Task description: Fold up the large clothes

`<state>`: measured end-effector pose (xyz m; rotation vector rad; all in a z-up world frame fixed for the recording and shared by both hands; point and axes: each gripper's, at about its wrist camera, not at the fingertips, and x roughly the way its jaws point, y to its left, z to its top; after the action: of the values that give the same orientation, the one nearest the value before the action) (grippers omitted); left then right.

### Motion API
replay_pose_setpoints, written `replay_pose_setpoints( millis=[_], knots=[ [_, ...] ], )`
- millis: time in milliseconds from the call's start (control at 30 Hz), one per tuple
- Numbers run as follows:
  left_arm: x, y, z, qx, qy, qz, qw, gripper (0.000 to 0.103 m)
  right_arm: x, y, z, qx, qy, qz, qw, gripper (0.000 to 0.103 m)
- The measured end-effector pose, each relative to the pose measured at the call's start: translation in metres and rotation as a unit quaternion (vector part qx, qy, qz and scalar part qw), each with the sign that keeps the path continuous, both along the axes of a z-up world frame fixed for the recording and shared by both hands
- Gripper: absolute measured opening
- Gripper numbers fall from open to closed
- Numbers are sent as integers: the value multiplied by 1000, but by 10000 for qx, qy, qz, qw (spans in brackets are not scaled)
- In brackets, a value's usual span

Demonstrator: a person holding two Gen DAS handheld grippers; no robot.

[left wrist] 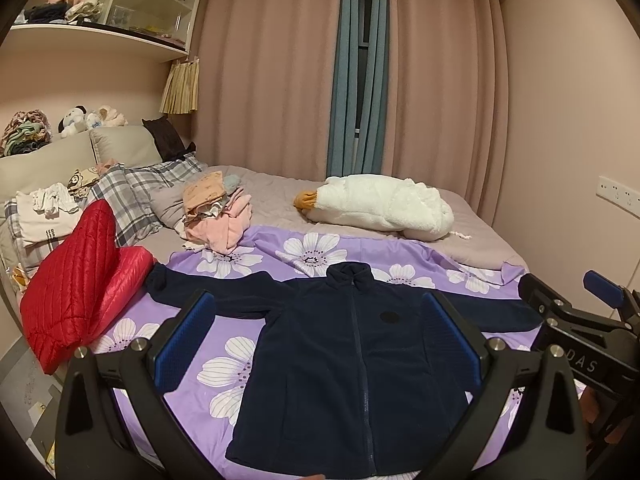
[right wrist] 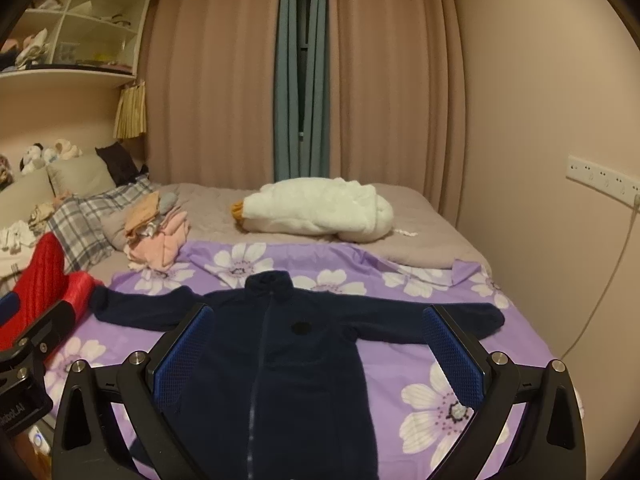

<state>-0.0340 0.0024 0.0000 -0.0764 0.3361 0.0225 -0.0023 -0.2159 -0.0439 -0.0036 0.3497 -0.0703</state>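
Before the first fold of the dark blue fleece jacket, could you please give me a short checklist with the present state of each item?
1. Dark navy fleece jacket lies flat, front up: ok.
2. Both sleeves spread out: ok.
3. Zipper closed: ok.
4. Left gripper open, empty: ok.
5. Right gripper open, empty: ok.
6. Red quilted jacket clear of the left cuff: cannot tell.

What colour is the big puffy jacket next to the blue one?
Bright red, with stitched quilted lines. The puffy jacket shows best in the left wrist view.
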Motion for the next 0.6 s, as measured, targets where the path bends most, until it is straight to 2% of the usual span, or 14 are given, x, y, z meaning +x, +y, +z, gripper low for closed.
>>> replay_pose_setpoints(
  millis=[600],
  knots=[
    [3,2,-2,-162,136,-7,9998,103,-2,1,2,-88,-1,-60,9999,103]
  ],
)
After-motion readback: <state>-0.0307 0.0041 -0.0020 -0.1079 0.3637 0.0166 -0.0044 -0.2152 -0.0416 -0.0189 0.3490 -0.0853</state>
